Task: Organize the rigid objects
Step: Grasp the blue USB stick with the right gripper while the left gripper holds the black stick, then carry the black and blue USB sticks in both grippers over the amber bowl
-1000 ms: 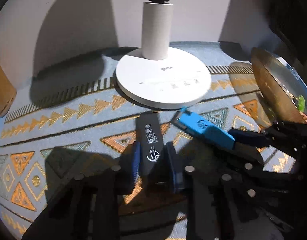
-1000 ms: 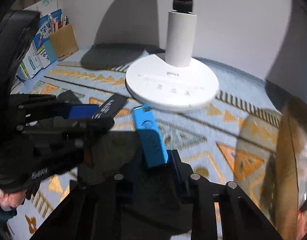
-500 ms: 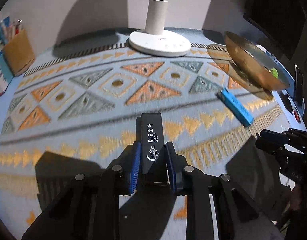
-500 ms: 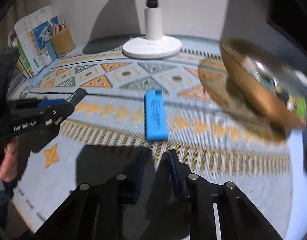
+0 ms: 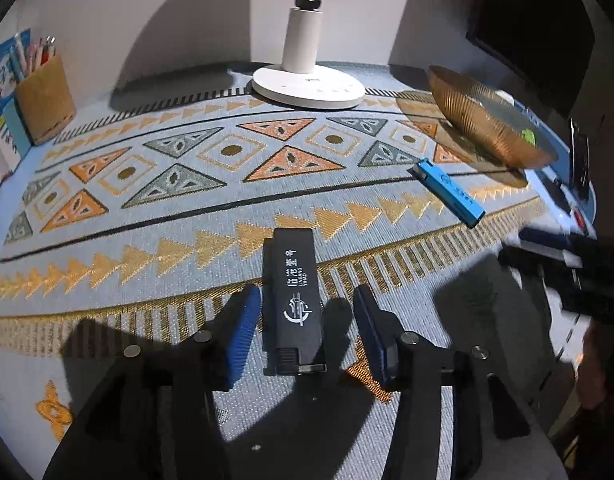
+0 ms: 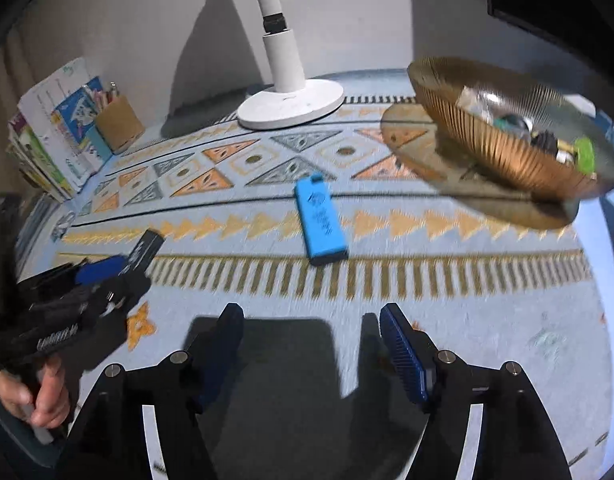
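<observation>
Left tool (image 5: 303,320) has just opened: pads stand apart beside the black stick (image 5: 293,300), which a second ago was clamped near the lamp base and now lies free on the mat (image 5: 147,240), still between the jaws. Right tool (image 6: 311,344) also just opened, empty; the blue stick (image 6: 321,220) it carried lies ahead, near the bowl (image 6: 487,148). Both sticks look placed in a front row, so retreat seems next; black stick reads "LINGANG YIYAO" plus Chinese characters, blue stick's print unreadable, lamp (image 5: 307,84) logo too small.
</observation>
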`<act>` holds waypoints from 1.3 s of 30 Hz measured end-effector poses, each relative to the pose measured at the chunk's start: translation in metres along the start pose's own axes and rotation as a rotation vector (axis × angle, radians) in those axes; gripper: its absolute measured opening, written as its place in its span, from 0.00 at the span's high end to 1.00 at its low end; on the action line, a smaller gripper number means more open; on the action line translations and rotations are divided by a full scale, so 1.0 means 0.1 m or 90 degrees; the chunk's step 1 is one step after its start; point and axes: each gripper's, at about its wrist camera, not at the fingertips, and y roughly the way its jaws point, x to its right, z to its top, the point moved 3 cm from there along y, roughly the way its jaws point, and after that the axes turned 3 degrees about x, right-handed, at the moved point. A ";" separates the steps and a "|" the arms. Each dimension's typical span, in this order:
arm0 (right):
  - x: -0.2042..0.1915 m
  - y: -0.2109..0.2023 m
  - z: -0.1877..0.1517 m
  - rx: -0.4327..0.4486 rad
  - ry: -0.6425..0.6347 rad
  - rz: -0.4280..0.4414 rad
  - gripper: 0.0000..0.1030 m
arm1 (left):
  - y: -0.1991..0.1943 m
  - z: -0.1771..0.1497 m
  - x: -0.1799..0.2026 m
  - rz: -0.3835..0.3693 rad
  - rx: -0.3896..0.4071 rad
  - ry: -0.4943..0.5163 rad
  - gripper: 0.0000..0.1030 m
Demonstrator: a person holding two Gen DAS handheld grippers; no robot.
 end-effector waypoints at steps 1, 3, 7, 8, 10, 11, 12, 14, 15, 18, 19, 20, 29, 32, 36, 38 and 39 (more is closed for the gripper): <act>0.03 0.04 0.06 0.000 0.000 -0.004 0.33 | 0.01 0.01 0.02 0.006 -0.003 0.008 0.49; 0.05 0.16 0.20 -0.001 0.005 -0.012 0.33 | 0.05 0.04 0.05 0.024 -0.008 0.018 0.45; 0.04 0.41 0.39 -0.019 -0.011 -0.028 0.45 | 0.13 0.09 0.12 0.057 -0.005 0.043 0.48; 0.01 0.47 0.42 -0.021 -0.021 -0.029 0.49 | 0.13 0.10 0.12 0.053 -0.004 0.044 0.51; -0.02 0.55 0.45 -0.021 -0.033 -0.041 0.52 | 0.12 0.10 0.12 0.053 0.002 0.046 0.61; -0.04 0.60 0.46 -0.023 -0.041 -0.047 0.55 | 0.11 0.09 0.12 0.052 0.005 0.046 0.67; -0.09 0.61 0.47 -0.014 -0.055 -0.052 0.64 | 0.10 0.09 0.12 0.050 0.006 0.044 0.73; -0.17 0.59 0.44 -0.013 -0.079 -0.031 0.76 | 0.09 0.09 0.11 0.051 0.009 0.040 0.75; -0.23 0.55 0.40 -0.017 -0.092 -0.005 0.77 | 0.08 0.09 0.10 0.052 0.009 0.037 0.75; -0.32 0.37 0.23 0.000 -0.133 0.015 0.77 | 0.08 0.09 0.10 0.057 0.009 0.031 0.75; -0.32 0.29 0.15 0.005 -0.141 0.017 0.77 | 0.08 0.09 0.10 0.057 0.009 0.032 0.75; -0.29 0.22 0.07 0.001 -0.138 0.024 0.77 | 0.08 0.09 0.09 0.058 0.010 0.032 0.75; -0.23 0.13 -0.18 -0.020 -0.108 0.002 0.72 | 0.08 0.09 0.09 0.051 0.010 0.034 0.73; -0.27 0.15 -0.18 -0.014 -0.112 -0.004 0.67 | 0.08 0.08 0.09 0.048 0.010 0.034 0.71; -0.28 0.14 -0.18 -0.002 -0.092 -0.023 0.67 | 0.08 0.08 0.12 0.056 0.012 0.037 0.72; -0.32 0.14 -0.18 0.000 -0.099 -0.032 0.73 | 0.07 0.08 0.15 0.066 0.014 0.045 0.78; -0.35 0.13 -0.18 0.000 -0.100 -0.025 0.77 | 0.07 0.08 0.17 0.068 0.013 0.050 0.79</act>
